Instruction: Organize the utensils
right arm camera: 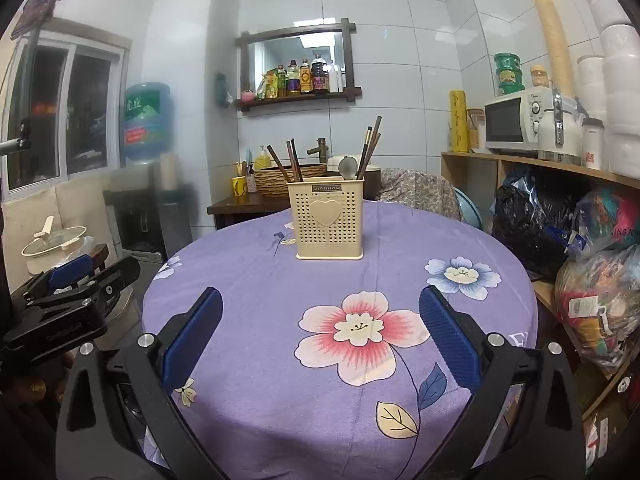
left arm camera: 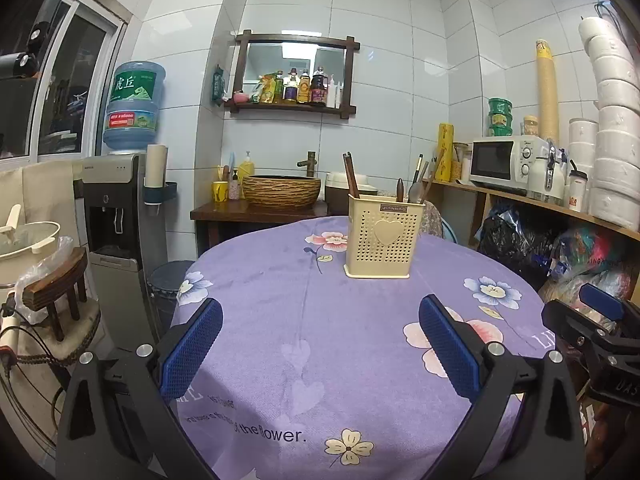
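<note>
Only right wrist view shows spoon (right arm camera: 347,167) in caddy (right arm camera: 330,222).

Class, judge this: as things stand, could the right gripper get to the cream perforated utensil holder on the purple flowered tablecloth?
Probably yes. The right gripper is open and empty, and only bare purple flowered tablecloth lies between it and the cream perforated utensil holder.

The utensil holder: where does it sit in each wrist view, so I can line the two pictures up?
Left wrist view: the utensil holder stands right of centre, at the far side of the table.
Right wrist view: the utensil holder stands near centre, also at the far side.
Shared landmark: the microwave on the right-hand shelf.
</note>
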Demonstrator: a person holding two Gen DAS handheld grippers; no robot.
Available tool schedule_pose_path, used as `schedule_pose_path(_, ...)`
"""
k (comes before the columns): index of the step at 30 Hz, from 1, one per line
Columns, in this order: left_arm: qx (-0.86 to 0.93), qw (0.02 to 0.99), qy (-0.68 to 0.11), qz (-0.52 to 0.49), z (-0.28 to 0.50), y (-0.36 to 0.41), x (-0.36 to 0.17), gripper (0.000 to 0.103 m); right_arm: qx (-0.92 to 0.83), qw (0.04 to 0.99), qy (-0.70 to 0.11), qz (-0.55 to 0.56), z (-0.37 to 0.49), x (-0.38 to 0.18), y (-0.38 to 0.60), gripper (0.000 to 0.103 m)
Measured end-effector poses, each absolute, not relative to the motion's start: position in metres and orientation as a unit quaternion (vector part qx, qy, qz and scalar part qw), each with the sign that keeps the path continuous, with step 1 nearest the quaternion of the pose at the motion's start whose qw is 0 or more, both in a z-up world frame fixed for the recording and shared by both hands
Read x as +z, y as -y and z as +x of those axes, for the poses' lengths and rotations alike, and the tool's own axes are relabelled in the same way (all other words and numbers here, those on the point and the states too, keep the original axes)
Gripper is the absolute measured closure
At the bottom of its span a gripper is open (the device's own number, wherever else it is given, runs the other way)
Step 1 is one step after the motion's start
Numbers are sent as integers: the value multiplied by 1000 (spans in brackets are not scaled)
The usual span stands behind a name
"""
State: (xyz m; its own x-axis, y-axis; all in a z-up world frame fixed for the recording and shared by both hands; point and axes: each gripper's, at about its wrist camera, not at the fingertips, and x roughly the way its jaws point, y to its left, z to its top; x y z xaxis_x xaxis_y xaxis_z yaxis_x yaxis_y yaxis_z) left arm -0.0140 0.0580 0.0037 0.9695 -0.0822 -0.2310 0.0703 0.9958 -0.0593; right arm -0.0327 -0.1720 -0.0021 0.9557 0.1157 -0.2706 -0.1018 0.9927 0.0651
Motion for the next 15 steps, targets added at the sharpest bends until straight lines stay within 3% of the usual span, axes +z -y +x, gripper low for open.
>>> schedule_pose_path(15, -39, 993, -114, -19, -18, -57, 5, 5, 57, 988, -141, 27, -33, -1, 173, 6)
